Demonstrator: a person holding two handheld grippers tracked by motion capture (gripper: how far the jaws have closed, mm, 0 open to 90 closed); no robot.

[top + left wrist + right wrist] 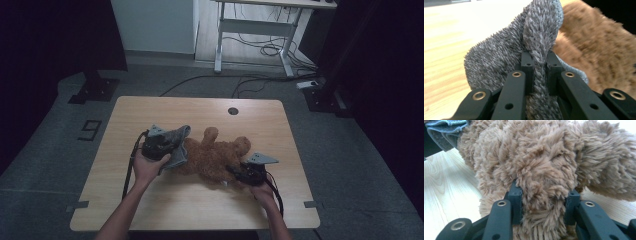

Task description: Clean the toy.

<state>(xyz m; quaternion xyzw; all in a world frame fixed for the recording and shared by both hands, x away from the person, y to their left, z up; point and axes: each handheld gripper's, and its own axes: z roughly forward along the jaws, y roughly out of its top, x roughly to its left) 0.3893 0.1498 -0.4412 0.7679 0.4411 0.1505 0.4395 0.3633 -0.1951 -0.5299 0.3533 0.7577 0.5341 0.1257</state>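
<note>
Grey floor surrounds a light wooden tabletop (150, 200), with a white desk frame (260, 40) and loose cables (210, 80) at 12 o'clock behind it. Near the centre of the tabletop lies a brown plush toy (215, 157), one limb pointing toward 12 o'clock. At its 9 o'clock side, touching it, sits a grey fuzzy cloth (175, 145). The left tongs (167, 150), held in the person's left hand (145, 170), are clenched on a bunched fold of the cloth (539, 50); in the left gripper view the fold stands pinched between the two black jaws, with the toy (599, 50) just beside it. The right tongs (235, 171), at the toy's 4 o'clock edge, grasp a thick tuft of the toy (544, 182), with fur pressed between both jaws.
</note>
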